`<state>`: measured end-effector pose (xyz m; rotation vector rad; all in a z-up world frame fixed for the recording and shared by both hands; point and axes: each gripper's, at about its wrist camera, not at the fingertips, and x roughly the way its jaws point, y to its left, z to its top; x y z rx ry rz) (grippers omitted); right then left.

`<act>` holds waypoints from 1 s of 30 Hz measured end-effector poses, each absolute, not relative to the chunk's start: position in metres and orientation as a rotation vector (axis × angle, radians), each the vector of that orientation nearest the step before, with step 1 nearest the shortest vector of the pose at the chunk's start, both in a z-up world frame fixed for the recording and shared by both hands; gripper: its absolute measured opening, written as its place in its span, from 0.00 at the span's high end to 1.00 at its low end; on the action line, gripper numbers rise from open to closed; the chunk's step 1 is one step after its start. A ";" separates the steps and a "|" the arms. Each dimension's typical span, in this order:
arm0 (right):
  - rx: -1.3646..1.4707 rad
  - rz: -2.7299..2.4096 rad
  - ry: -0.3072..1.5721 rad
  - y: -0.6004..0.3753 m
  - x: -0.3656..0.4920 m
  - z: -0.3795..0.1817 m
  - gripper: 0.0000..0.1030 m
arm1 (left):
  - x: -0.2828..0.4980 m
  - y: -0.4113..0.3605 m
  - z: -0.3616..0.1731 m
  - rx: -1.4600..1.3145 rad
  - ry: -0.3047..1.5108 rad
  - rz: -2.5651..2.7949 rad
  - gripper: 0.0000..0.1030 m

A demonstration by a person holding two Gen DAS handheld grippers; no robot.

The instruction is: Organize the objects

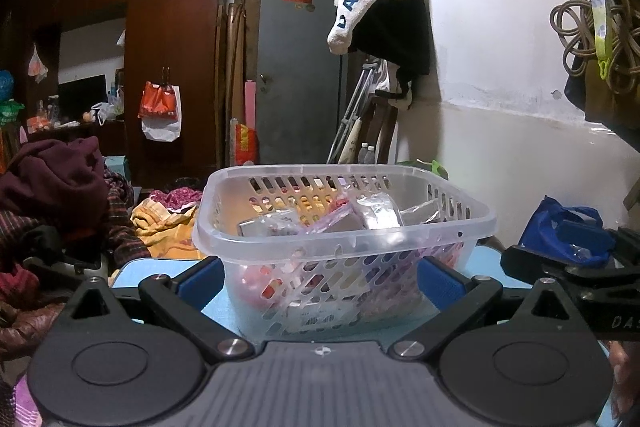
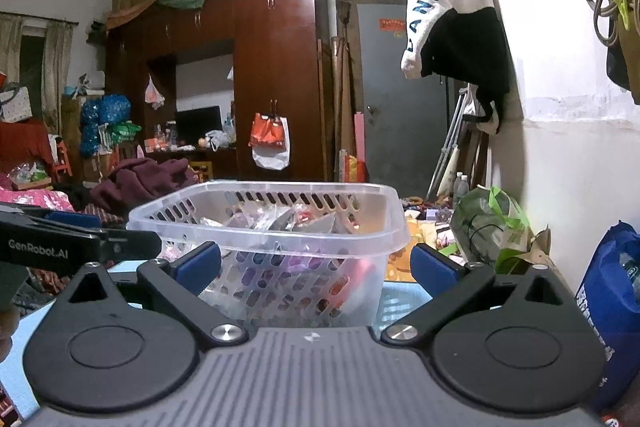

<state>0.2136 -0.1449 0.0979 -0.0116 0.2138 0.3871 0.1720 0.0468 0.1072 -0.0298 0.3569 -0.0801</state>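
Note:
A clear plastic basket [image 1: 340, 239] with slotted walls stands on a light blue table [image 1: 132, 269]. It holds several packets and small boxes in clear wrap [image 1: 320, 221]. My left gripper [image 1: 320, 277] is open, its blue pads just short of the basket's near wall on either side. The basket also shows in the right wrist view [image 2: 272, 235], where my right gripper [image 2: 316, 265] is open and likewise straddles its near wall. Each gripper appears at the edge of the other's view: the right gripper [image 1: 560, 263] and the left gripper [image 2: 80, 243].
A blue bag [image 1: 560, 227] sits right of the basket, also seen in the right wrist view [image 2: 612, 307]. A green-and-white plastic bag [image 2: 492, 227] lies by the wall. Piled clothes [image 1: 60, 195] lie to the left. A wardrobe [image 2: 272, 67] and door [image 1: 296, 67] stand behind.

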 end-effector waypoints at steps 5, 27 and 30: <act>-0.046 0.388 0.224 -0.138 0.214 0.096 0.00 | 0.176 0.048 0.105 -0.027 0.367 -0.076 0.00; -0.101 0.361 0.245 -0.140 0.220 0.100 0.00 | 0.177 0.048 0.114 -0.016 0.359 -0.075 0.00; -0.066 0.359 0.245 -0.148 0.221 0.102 0.00 | 0.180 0.045 0.112 -0.013 0.367 -0.077 0.00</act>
